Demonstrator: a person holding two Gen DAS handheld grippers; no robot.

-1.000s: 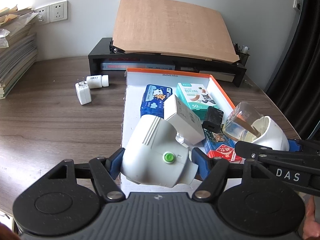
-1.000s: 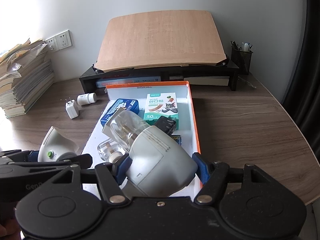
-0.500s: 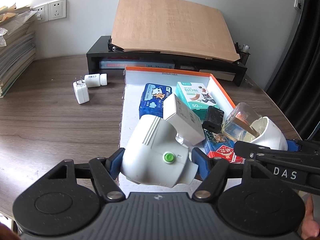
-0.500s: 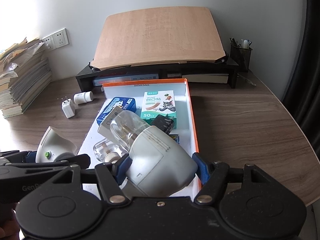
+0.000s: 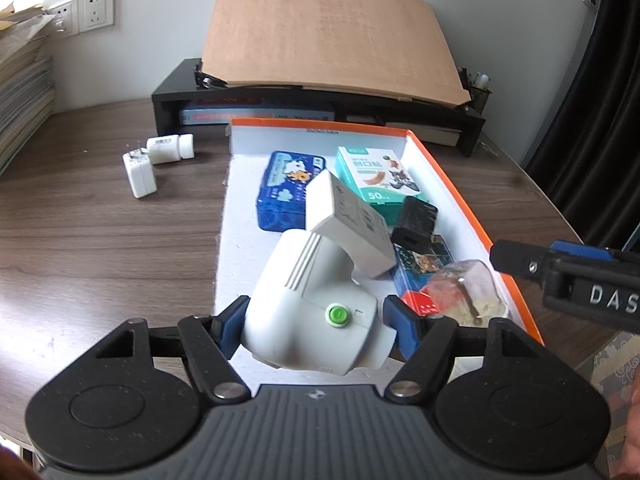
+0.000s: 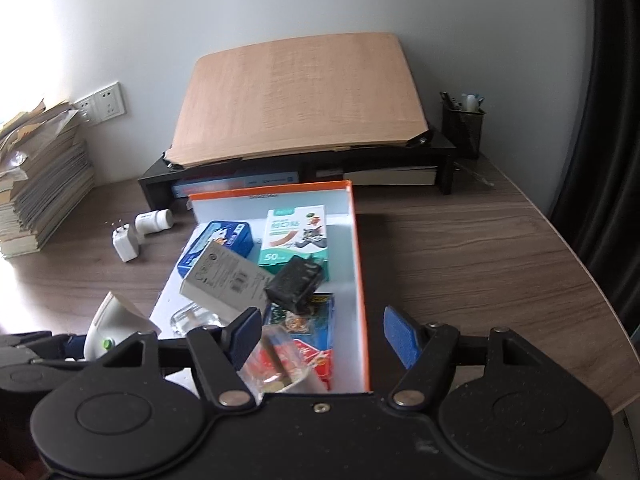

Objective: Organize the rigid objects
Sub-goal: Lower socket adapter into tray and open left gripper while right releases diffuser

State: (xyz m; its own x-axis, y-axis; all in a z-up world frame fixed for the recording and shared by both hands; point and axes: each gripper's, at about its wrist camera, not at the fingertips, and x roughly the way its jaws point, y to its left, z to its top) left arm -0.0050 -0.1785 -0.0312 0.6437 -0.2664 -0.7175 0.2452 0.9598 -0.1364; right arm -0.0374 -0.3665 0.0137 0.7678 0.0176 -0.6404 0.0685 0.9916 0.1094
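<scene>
The left tool [image 5: 314, 322] has its blue ribbed pads pressed on both flanks of a white plastic device [image 5: 312, 312]. The device is smooth and rounded, with moulded ridges on top and a small green round button on its near face. Its long axis runs away from the camera and tips up toward the box [image 5: 472, 216], and it hangs over the box's near edge.

The right tool [image 6: 322, 334] is opening and grips nothing; its blue pads stand well apart. A clear plastic bottle [image 6: 276, 356] with a pale cap lies below, near the left pad, at the near end of the box. The side of this tool reads "DAS" in the left wrist view.

The box is shallow cardboard, white inside with orange rims, on a dark wood-grain counter [image 6: 460, 260]. Inside it, from near to far:
- a red and blue flat pack [image 6: 316, 344];
- a black block-shaped adapter [image 6: 298, 284];
- a tilted white carton [image 6: 226, 276] with small grey print;
- a teal carton [image 6: 296, 240] marked "50";
- a blue tin [image 6: 218, 246].

Left of the box, on the counter, lie a white plug [image 5: 140, 174] and a small white pill bottle [image 5: 170, 148], just beside each other.
</scene>
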